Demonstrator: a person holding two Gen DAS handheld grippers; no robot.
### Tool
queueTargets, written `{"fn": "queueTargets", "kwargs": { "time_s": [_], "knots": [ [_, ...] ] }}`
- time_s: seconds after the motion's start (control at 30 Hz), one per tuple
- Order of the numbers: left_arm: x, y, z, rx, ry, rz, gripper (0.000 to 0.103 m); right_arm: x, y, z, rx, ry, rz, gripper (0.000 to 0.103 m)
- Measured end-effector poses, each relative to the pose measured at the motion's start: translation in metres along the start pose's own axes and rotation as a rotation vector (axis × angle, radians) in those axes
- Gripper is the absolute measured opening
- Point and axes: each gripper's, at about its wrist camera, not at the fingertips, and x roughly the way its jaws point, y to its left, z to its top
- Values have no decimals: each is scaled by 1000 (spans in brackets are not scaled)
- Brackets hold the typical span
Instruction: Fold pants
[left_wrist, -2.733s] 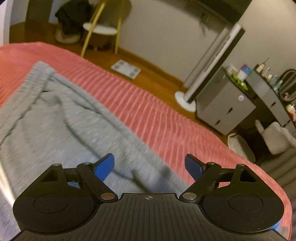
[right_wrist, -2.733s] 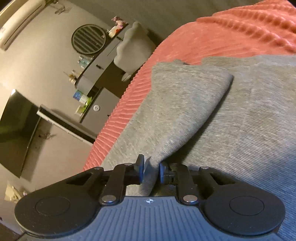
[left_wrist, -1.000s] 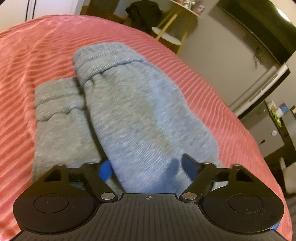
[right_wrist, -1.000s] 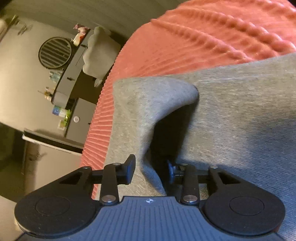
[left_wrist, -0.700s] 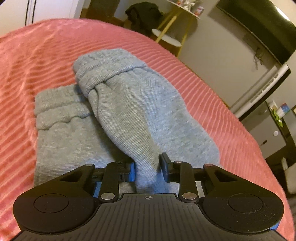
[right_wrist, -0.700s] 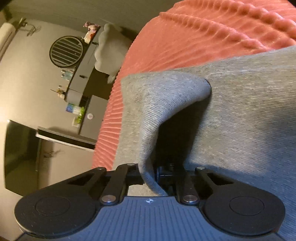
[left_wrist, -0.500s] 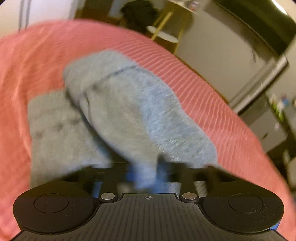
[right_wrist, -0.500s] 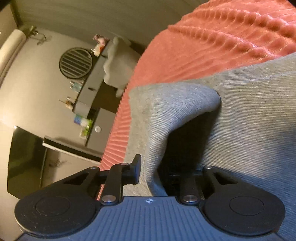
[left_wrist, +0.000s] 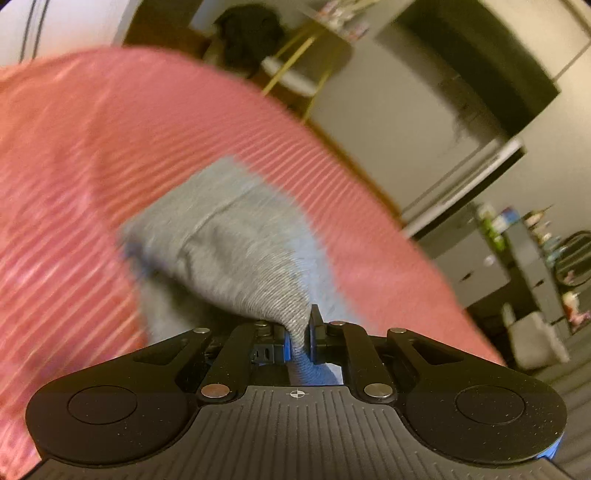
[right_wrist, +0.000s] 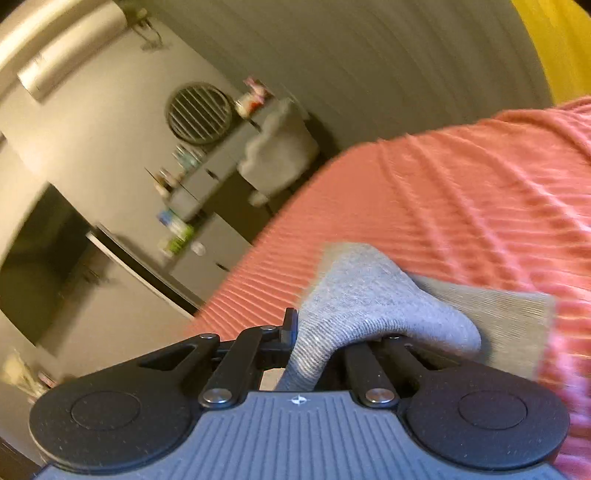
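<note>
On red bedspread: one grey pants, two grippers pinching.

Pants: heather grey, fine ribbed knit; grey also in the right wrist view.
Bed cover: coral pink, raised parallel ridges.
Left tool: matte black body, blue pads, silver rivets.
Right tool: matte black, grey-blue grooved plate.
Stool, ahead of left tool: white top, yellow legs.
Cabinet, ahead-left of right tool: grey.
Round vent: dark, slatted.
</note>
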Motion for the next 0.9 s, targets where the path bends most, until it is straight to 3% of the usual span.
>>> {"fn": "queueTargets", "kwargs": {
  "time_s": [0.1,0.2,0.37,0.4,0.43,0.5,0.63,0.67,0.7,0.73,0.8,0.9],
  "knots": [
    [8,21,-20,3,36,53,11,7,-13,-9,-50,87,-100,4],
    [12,21,-31,61,41,103,11,9,-13,-20,-109,121,-170,4],
    [11,11,-30,117,32,120,11,8,-13,-24,-129,136,-191,5],
    [11,11,-29,108,38,120,11,10,-12,-24,-120,138,-190,9],
    [12,11,-29,97,43,118,11,13,-14,-22,-92,140,-175,11],
    [13,12,-28,83,48,114,11,14,-22,-19,-10,144,-153,27],
    [12,16,-32,78,59,112,11,15,-51,-6,210,96,-110,28],
    [14,15,-31,71,66,113,11,19,-59,-4,265,110,-86,27],
    [15,16,-30,62,72,115,11,23,-64,-3,308,136,-79,10],
    [15,16,-28,49,76,112,11,25,-65,-2,322,153,-81,4],
    [12,15,-25,37,65,99,11,20,-57,2,259,143,-114,3],
    [2,15,-22,36,35,64,11,-5,-27,9,50,49,-112,3]
  ]
}}
